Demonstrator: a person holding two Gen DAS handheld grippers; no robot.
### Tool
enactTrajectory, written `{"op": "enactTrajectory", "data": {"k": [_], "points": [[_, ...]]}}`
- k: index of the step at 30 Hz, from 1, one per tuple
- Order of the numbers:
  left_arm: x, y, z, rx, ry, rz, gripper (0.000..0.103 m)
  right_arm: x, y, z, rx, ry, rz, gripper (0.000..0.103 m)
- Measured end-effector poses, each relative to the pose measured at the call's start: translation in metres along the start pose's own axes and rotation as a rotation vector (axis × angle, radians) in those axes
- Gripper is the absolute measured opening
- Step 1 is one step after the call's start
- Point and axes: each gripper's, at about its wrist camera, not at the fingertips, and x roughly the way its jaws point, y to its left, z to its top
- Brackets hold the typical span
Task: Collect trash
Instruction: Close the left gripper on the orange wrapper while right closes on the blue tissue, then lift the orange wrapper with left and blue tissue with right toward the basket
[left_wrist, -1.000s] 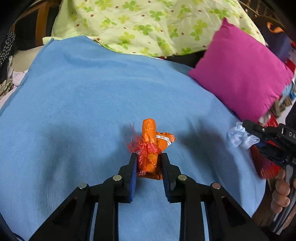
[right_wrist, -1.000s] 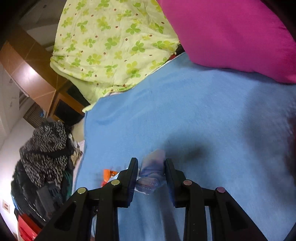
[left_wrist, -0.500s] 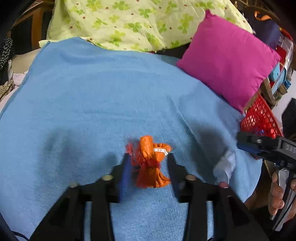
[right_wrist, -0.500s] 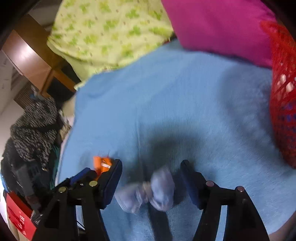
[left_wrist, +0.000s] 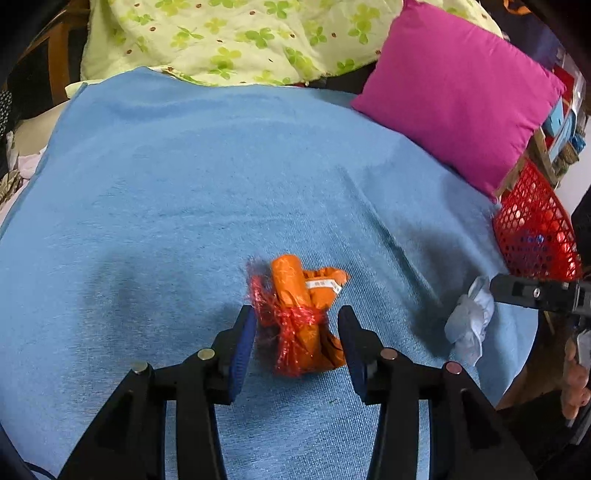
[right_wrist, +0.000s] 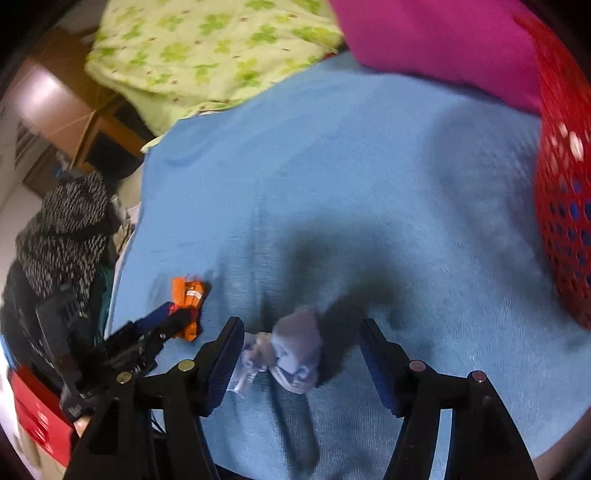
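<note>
Orange wrapper (left_wrist: 303, 314) between parted claw (left_wrist: 297, 343)

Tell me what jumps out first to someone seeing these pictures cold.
The orange wrapper bundle tied with red tinsel, lying on the blue blanket between the open fingers of the left gripper. Next, the crumpled pale tissue between the open right gripper, near the blanket's edge. Behind, a magenta pillow with a red mesh basket beside it.

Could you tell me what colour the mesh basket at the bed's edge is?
The mesh basket is red, clearest in the left wrist view.
</note>
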Motion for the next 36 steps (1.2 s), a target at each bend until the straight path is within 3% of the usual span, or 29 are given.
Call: {"op": "enactTrajectory", "data": {"k": [3,5,7,8,11,17,23,27,36], "points": [[0.009,-0.001,-0.001,-0.013,0.017,0.001,0.047,0.004,-0.008,0.003,0.058,0.024,0.058,0.067],[0.013,-0.002,0.001,-0.025,0.017,0.004,0.046,0.007,-0.007,0.002,0.072,0.033,0.079,0.059],[0.014,-0.001,0.003,-0.033,0.009,0.003,0.038,0.016,-0.003,0.0,0.074,0.045,0.074,0.039],[0.013,-0.001,0.004,-0.04,0.004,-0.003,0.03,0.02,-0.001,0.0,0.07,0.047,0.063,0.039],[0.011,-0.006,0.005,-0.041,-0.021,0.0,0.029,0.023,0.013,-0.002,0.016,0.012,0.022,0.03],[-0.007,-0.004,0.01,-0.042,-0.107,-0.016,0.028,-0.008,0.038,-0.002,-0.096,-0.188,0.039,0.029],[-0.032,-0.01,0.012,-0.012,-0.178,-0.01,0.028,-0.033,0.048,-0.002,-0.132,-0.318,0.034,0.029],[-0.041,-0.016,0.016,-0.001,-0.212,0.012,0.028,-0.044,0.055,-0.001,-0.156,-0.367,0.027,0.029],[-0.068,-0.032,0.013,0.062,-0.261,0.139,0.028,-0.056,0.056,-0.004,-0.173,-0.406,0.015,0.029]]}}
